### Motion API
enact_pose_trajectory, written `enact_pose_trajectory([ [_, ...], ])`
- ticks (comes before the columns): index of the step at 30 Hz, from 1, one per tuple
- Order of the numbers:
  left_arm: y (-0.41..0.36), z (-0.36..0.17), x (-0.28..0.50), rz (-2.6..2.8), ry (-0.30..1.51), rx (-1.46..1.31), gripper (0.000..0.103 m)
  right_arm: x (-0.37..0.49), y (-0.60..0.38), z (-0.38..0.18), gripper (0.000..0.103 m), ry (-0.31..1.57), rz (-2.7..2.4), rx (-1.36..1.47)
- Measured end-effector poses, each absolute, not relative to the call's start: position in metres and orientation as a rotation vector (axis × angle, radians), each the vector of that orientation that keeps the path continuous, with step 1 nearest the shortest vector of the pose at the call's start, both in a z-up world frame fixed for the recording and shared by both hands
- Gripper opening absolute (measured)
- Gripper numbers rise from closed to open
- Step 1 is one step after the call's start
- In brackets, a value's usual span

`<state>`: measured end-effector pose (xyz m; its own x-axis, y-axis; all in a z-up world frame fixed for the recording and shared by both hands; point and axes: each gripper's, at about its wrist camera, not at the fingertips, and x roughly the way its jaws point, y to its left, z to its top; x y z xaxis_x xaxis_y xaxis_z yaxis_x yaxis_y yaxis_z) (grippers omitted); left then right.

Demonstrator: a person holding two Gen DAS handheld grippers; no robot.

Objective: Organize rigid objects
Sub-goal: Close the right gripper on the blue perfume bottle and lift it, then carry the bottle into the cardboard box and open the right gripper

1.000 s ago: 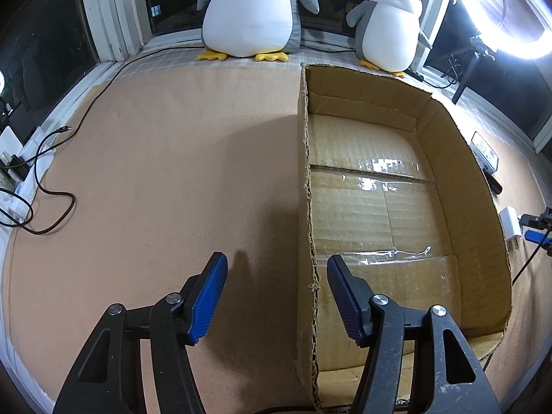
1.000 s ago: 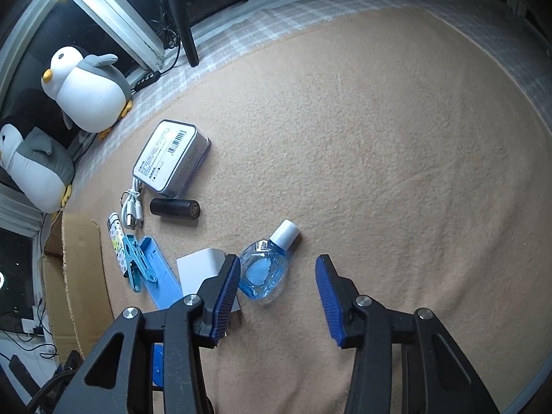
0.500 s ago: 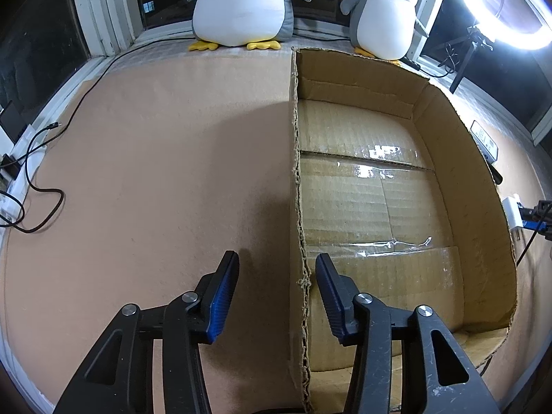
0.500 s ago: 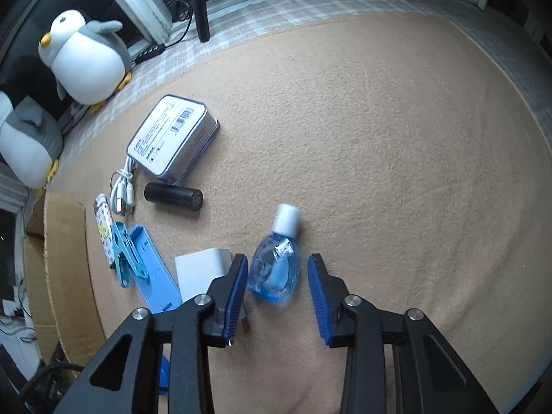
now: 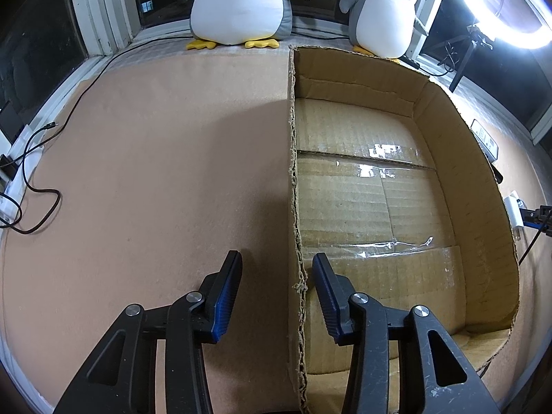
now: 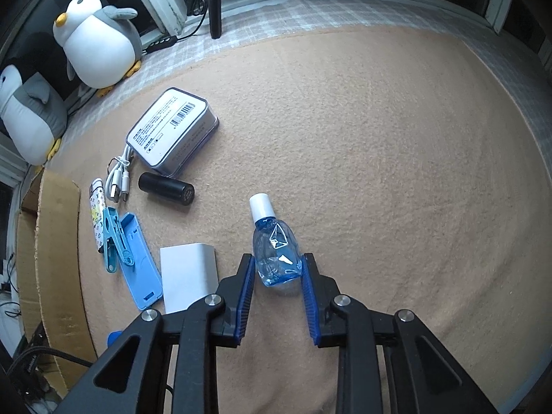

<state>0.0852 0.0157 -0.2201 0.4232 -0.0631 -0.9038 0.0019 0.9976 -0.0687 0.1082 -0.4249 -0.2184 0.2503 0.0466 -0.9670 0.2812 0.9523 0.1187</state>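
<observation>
A small clear blue bottle [image 6: 275, 241] with a white cap lies on the tan carpet in the right wrist view. My right gripper [image 6: 277, 259] is shut on its lower body, a blue pad against each side. In the left wrist view an empty cardboard box [image 5: 448, 158] sits on the carpet. My left gripper [image 5: 277, 257] stands open astride the box's torn left wall [image 5: 293, 172], one finger outside and one inside, neither touching it.
Left of the bottle lie a white block [image 6: 188, 276], a blue case [image 6: 141, 269] with a teal clip [image 6: 115, 245], a patterned tube [image 6: 95, 207], a black cylinder [image 6: 167, 188], a white cable [image 6: 119, 179] and a labelled tin [image 6: 172, 131]. Two plush penguins [image 5: 241, 3] sit by the window.
The right gripper has moved forward around the bottle and closed onto it. The left gripper has narrowed and shifted so the box wall stands between its fingers.
</observation>
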Motion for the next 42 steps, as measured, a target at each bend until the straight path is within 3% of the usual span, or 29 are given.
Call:
enact_pose_trajectory([
  [14,0.017,-0.221,0.085,-0.043,1.133,-0.056,0.046,0.094,-0.412,-0.190,0.024,1.192,-0.141,0.234],
  [28,0.015,-0.222,0.087,-0.046,1.136,-0.055,0.046,0.090,-0.310,-0.134,0.024,1.089,0.144,0.156],
  [42,0.009,-0.222,0.089,-0.049,1.132,-0.058,0.046,0.088,-0.188,-0.158,0.024,1.141,0.404,0.024],
])
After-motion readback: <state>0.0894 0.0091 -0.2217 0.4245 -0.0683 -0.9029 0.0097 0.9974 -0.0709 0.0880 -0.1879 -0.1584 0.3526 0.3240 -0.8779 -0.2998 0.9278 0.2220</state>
